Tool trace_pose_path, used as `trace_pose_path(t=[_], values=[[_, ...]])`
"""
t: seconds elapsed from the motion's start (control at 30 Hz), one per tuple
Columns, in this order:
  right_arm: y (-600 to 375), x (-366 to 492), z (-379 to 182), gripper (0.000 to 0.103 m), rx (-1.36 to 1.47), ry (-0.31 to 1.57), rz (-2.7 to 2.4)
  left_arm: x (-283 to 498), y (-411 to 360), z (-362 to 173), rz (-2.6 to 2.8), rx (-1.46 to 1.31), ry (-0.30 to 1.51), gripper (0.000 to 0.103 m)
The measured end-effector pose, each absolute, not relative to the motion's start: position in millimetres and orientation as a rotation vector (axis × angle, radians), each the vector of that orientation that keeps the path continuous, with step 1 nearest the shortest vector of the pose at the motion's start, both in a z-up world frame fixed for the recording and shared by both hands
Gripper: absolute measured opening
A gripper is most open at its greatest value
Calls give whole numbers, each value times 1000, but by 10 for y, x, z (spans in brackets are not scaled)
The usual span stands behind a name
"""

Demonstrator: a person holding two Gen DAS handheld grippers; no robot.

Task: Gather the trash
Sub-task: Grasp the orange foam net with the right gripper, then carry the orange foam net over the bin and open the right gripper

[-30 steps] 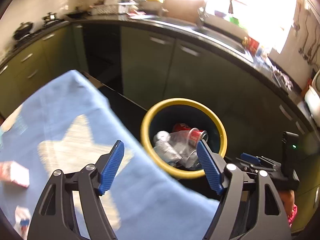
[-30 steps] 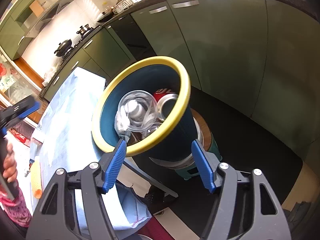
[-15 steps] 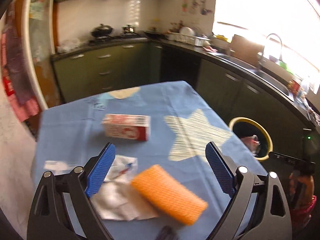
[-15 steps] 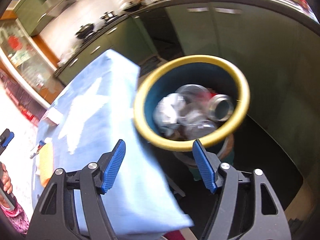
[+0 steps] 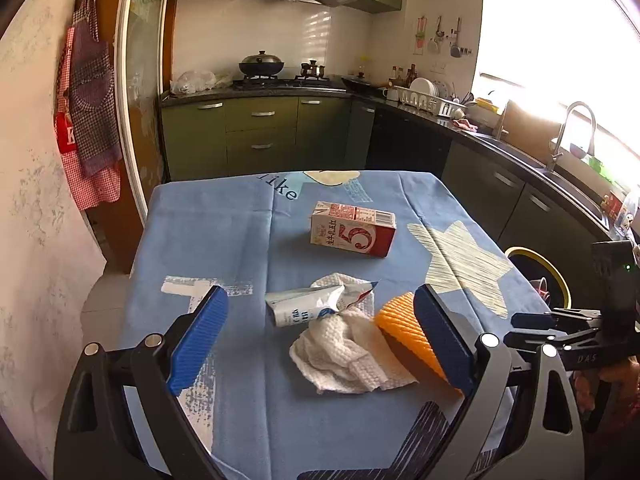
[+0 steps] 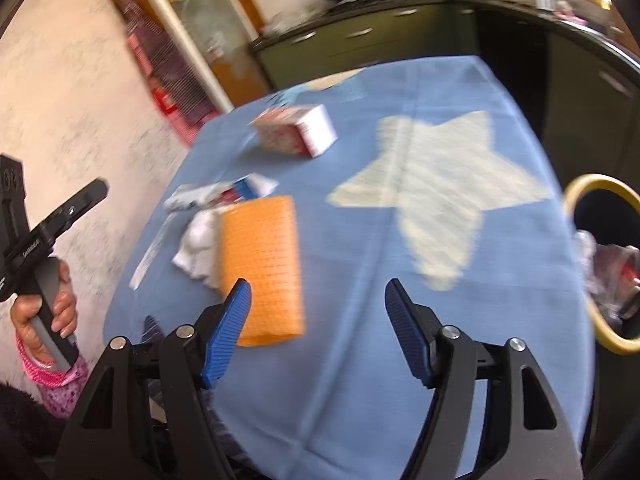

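Observation:
On the blue star-print tablecloth lie a red-and-white milk carton, a crumpled foil wrapper, a white paper towel and an orange sponge. My left gripper hovers open above the wrapper and towel, holding nothing. My right gripper is open and empty over the table's near edge, with the sponge just beyond its left finger. The carton, wrapper and towel lie farther off. The yellow-rimmed bin holds cups and a can.
The bin stands on the floor off the table's right side. Green kitchen cabinets and a dark counter with a sink run behind and to the right. A hand holds the left gripper's handle at the table's left.
Both views swung away from the bin and now face the tabletop trash. The left jaws stand wider than a second ago. The right jaws kept their gap.

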State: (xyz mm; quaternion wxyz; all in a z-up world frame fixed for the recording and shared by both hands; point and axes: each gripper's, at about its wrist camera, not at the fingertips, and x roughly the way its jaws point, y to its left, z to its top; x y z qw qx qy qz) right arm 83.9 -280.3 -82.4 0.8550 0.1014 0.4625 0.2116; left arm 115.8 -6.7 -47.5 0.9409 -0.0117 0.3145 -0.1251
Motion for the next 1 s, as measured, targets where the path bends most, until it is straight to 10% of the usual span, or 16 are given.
trace_pose_path(t=[0.73,1.0], values=[[-2186,1082,-1100,60,62,1053,432,1230,179,-796,-269,-76,703,93],[-2191,1060,-1038,25,66,1026,439,1241,133,-809,-280,-66,708,93]])
